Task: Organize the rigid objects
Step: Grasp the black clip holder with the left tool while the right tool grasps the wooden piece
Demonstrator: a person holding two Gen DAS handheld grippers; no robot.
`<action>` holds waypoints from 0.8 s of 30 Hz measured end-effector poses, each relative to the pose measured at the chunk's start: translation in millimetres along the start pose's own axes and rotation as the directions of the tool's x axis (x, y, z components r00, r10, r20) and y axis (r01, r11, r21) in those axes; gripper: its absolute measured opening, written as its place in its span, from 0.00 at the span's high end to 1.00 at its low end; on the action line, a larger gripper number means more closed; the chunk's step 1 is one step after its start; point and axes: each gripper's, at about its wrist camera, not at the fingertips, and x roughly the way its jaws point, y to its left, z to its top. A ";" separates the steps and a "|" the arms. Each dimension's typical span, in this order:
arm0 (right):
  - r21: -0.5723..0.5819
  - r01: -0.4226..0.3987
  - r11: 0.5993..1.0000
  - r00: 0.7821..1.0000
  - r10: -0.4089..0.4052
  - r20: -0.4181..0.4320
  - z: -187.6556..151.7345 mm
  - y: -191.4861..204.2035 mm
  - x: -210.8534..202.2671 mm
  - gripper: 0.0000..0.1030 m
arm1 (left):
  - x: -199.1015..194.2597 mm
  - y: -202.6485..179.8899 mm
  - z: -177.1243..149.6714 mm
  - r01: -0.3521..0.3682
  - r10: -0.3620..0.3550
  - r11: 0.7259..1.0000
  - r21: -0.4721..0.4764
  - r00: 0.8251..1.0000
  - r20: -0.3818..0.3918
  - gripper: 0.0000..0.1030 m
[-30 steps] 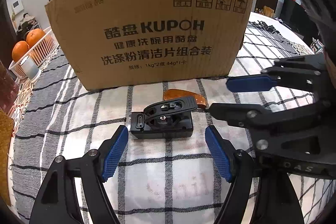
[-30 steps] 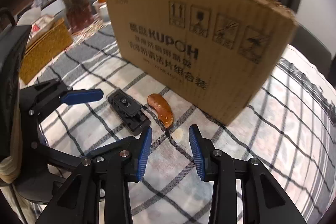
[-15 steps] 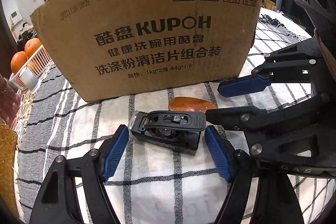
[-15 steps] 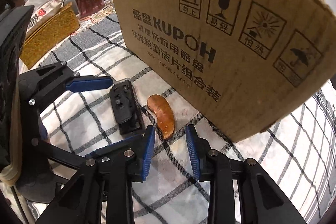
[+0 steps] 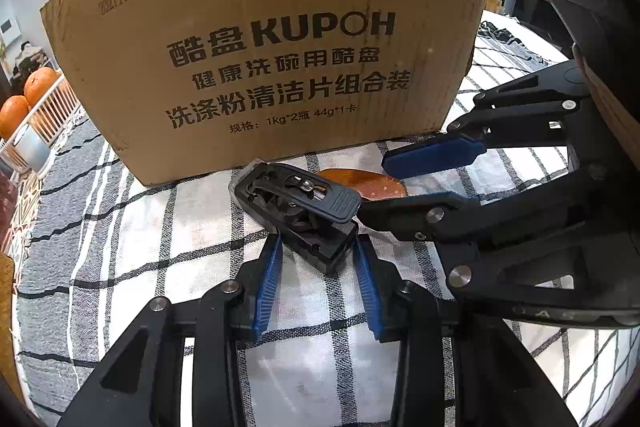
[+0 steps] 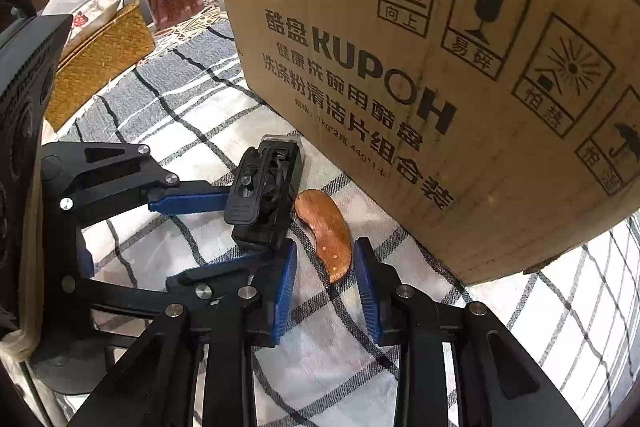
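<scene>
- Checked-cloth worktop (image 5: 132, 247) carried a printed cardboard box (image 5: 272, 39).
- Left claw (image 5: 318, 267) was clamped on the black plastic clip device (image 5: 304, 211), tilted off the cloth.
- Right claw (image 6: 325, 283) stood apart around the brown curved wooden piece (image 6: 326, 231), beside the box.

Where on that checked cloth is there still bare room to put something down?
Bare cloth lies left of the black clip, below the cardboard box. More lies right of the right gripper, under the box's corner. Crowded: both grippers, left, the clip and the wooden piece bunch together.
</scene>
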 end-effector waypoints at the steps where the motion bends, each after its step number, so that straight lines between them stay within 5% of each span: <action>1: 0.000 0.000 1.000 1.000 0.000 0.000 0.1 0.4 -0.1 0.70 | -0.9 1.8 -0.5 0.001 -0.001 1.000 0.002 1.000 0.000 0.60; 7: 0.037 0.031 0.999 1.000 -0.031 0.002 -0.9 -1.4 -1.2 0.70 | -13.4 12.8 -0.7 -0.021 0.019 0.999 0.040 0.999 0.051 0.33; 15: 0.069 0.081 0.994 0.997 -0.081 -0.003 -8.9 3.3 -2.1 0.70 | -18.6 11.1 6.4 -0.014 -0.010 0.965 0.262 0.996 0.090 0.21; 24: 0.096 0.114 0.989 0.993 -0.114 -0.007 -2.3 7.5 2.4 0.70 | -0.9 22.4 26.9 0.039 -0.067 0.950 0.311 0.994 0.082 0.15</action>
